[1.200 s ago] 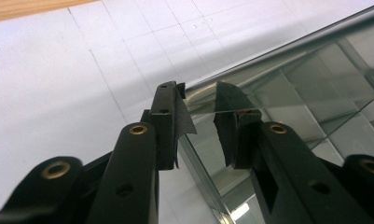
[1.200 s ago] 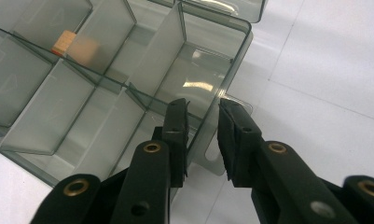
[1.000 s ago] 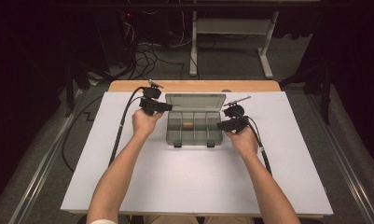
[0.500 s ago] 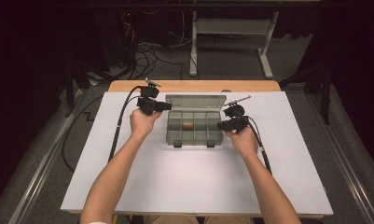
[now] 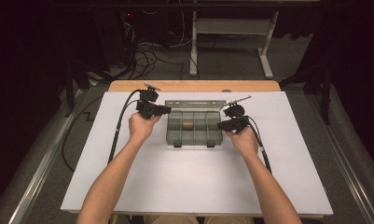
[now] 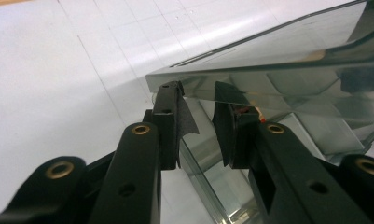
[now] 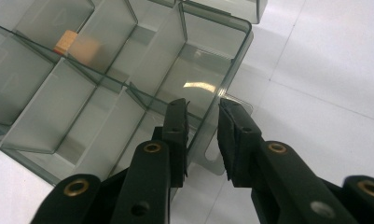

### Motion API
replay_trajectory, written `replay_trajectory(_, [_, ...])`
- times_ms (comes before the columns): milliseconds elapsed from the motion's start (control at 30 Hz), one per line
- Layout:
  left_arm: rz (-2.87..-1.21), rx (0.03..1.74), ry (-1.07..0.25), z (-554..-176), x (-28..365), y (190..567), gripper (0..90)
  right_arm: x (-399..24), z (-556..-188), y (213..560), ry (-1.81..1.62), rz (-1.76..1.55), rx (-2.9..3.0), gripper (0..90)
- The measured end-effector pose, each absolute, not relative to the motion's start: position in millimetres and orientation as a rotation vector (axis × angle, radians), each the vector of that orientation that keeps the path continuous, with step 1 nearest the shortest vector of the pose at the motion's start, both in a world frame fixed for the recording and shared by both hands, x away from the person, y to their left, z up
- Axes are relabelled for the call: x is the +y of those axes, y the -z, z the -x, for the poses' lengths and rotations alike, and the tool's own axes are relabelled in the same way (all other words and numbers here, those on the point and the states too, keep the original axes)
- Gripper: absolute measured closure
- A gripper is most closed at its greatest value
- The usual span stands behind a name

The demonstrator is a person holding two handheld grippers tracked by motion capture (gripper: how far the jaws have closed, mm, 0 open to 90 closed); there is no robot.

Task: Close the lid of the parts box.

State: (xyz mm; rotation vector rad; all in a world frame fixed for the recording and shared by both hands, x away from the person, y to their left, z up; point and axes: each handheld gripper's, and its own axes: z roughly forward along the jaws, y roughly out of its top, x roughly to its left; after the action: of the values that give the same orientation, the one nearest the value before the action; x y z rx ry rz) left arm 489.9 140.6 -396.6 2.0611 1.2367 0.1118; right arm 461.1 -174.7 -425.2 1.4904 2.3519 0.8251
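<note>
- The clear compartment box point(image 5: 194, 127) is sitting on the white table point(image 5: 194, 186), toward its far side, with its lid point(image 5: 194, 104) swung up and back.
- A small tan piece point(image 5: 187, 125) is lying in one of the box's far-row compartments; the right gripper view is showing it too point(image 7: 65, 41).
- The left hand point(image 5: 140, 126) is reaching in from the bottom left, forearm stretched forward, wrist turned so the left gripper point(image 5: 165, 110) is pointing across toward the box's near-left corner of the lid.
- In the left gripper view, the left gripper point(image 6: 198, 100) is standing with its jaws a little apart at the edge of the raised lid point(image 6: 287, 56) — the lid's rim is lying across the jaw tips, but I cannot tell whether the pads are pressing on it.
- The right hand point(image 5: 243, 140) is resting at the box's right end, forearm angled in from the bottom right, its gripper point(image 5: 221, 125) aimed leftward at the box wall.
- In the right gripper view, the right gripper point(image 7: 202, 112) is straddling the box's end wall point(image 7: 231, 70) — one jaw inside the compartment, one outside, a gap showing beside the wall, so it is not clamping.
</note>
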Motion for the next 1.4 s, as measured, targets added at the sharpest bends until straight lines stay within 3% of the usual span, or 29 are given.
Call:
replay_trajectory(233, [-2.05, 1.235, -0.094, -488, 143, 401, 70.9, -176, -461, 426, -0.829, -1.455, 2.36, 73.3])
replay_trajectory(533, [-2.041, 1.235, -0.096, -486, 144, 403, 70.8, -177, -460, 421, -0.855, -1.435, 2.392, 60.4])
replay_trajectory(633, [-2.038, 1.238, -0.086, -484, 144, 405, 70.8, -180, -458, 416, -0.891, -1.442, 2.38, 65.2])
replay_trajectory(767, [-2.037, 1.237, -0.078, -483, 145, 407, 70.8, -183, -453, 404, -0.983, -1.388, 2.32, 82.3])
replay_trajectory(867, [-2.042, 1.236, -0.073, -483, 145, 408, 70.9, -184, -453, 400, -1.013, -1.368, 2.297, 89.2])
replay_trajectory(1400, [-2.071, 1.224, -0.039, -479, 142, 416, 72.2, -191, -454, 399, -1.11, -1.365, 2.319, 90.0])
